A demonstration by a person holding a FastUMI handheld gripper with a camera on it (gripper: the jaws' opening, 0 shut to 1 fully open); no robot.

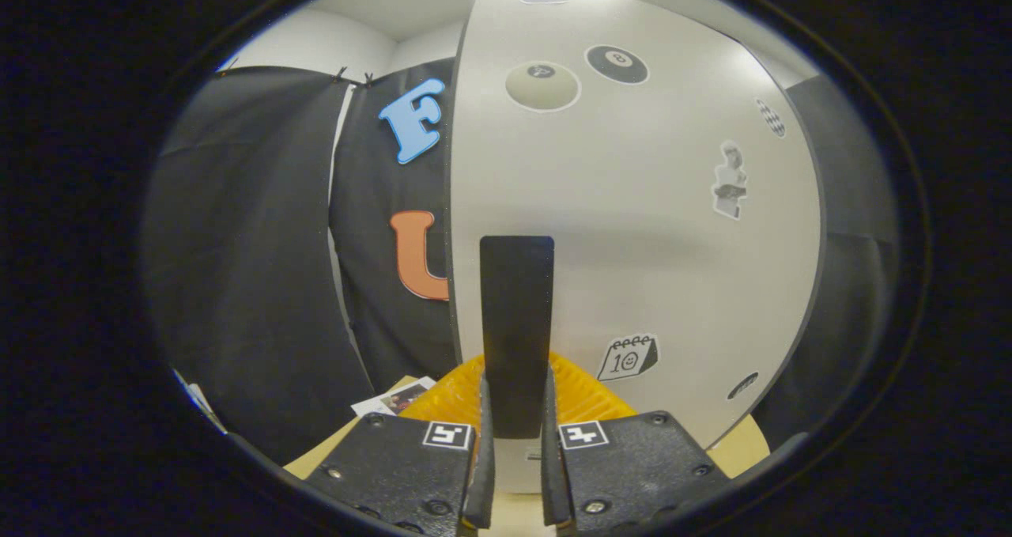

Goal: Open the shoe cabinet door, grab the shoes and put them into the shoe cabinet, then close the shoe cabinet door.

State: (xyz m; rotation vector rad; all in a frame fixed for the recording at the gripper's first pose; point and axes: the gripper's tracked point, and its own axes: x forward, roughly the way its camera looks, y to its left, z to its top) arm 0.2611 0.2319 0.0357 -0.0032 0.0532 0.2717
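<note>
Black cloth hung as the booth's wall behind and to the left of the fingers, with a pale wall and ceiling above it, and a light wooden tabletop ran beneath. The white shoe cabinet door, dotted with stickers, stood upright just ahead of the fingers and spread to their right. Its dark, flat, vertical handle rose from between the fingers. The gripper had its fingers drawn in close on either side of the handle's lower end, seemingly pinching it; that grip suited a pull on the door, since the handle was the one part that stood proud of the flat panel. Whether the door was being opened or closed could not be told, and no shoes were to be seen. Something yellow and ribbed lay low just beyond the fingertips, against the foot of the door; what it was stayed unclear. A printed card lay on the tabletop ahead and left of the fingers
</note>
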